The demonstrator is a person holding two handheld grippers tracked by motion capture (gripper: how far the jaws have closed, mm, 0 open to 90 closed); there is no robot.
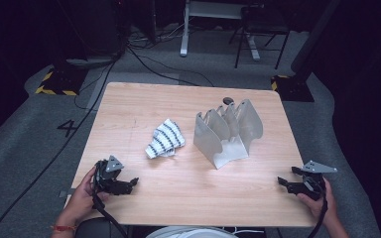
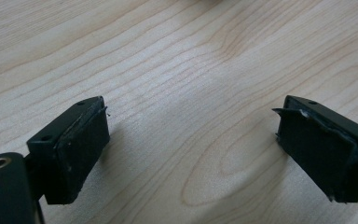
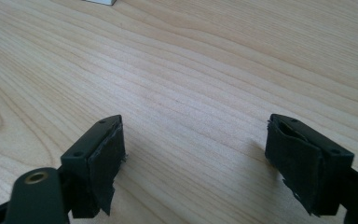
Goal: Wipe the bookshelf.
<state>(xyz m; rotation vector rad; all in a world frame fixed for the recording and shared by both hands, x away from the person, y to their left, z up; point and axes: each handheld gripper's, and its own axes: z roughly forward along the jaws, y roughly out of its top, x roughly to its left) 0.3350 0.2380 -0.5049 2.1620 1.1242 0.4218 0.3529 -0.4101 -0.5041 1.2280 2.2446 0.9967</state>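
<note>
A crumpled black-and-white striped cloth (image 1: 164,139) lies near the middle of the wooden table (image 1: 144,106). To its right stands a silver metal rack (image 1: 227,131) with several upright dividers. My left gripper (image 1: 131,184) rests low over the table's front left, held in a hand, jaws pointing right. It is open, with bare wood between its pads (image 2: 81,149). My right gripper (image 1: 284,181) sits at the front right, jaws pointing left. It is open too, and only wood lies between its pads (image 3: 105,163).
A small dark round object (image 1: 228,100) lies on the table behind the rack. Beyond the table, on grey carpet, are cables (image 1: 144,59), a chair (image 1: 260,29) and stand bases with yellow-black tape (image 1: 54,87).
</note>
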